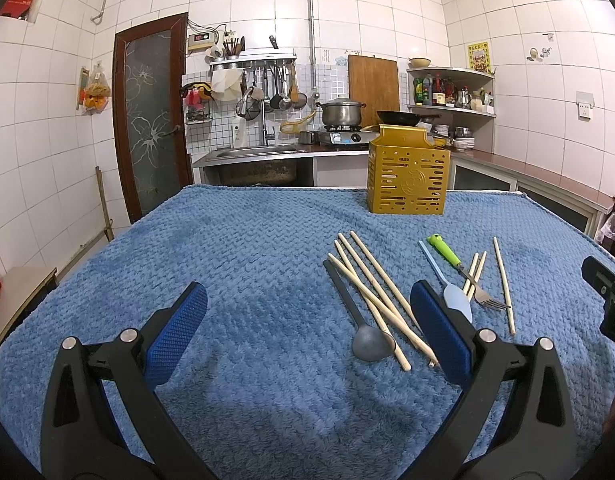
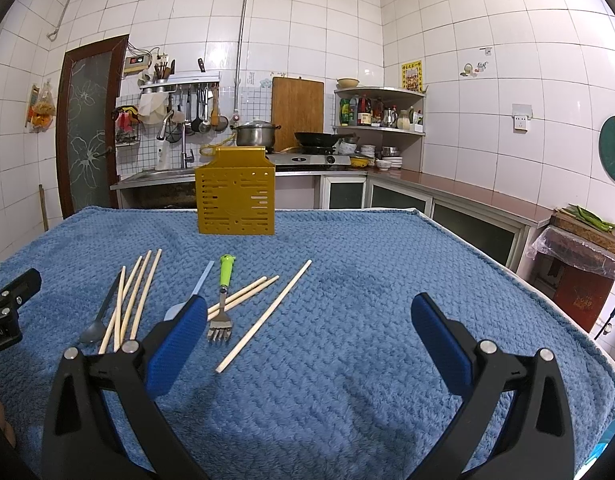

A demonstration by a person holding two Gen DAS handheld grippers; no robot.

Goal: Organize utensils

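Loosely, the utensils were seen scattered on a blue blanket [image 1: 235, 240] covering the worktop. The left gripper [image 1: 307, 332] was held with its jaws wide apart and nothing between them, low over the near edge. The right gripper [image 2: 307, 336] was likewise spread wide and empty. A gold perforated holder [image 1: 407, 176] was stood upright toward the far edge. Nearer, a grey spoon [image 1: 359, 320] was laid touching a bundle of four chopsticks [image 1: 371, 292]. Just beside these, a pale blue spoon [image 1: 447, 284] and a green-handled fork [image 1: 463, 268] were laid, the fork crossing a pair of chopsticks [image 1: 476, 272]. A single chopstick [image 2: 267, 314] was laid apart, farthest toward the right edge.
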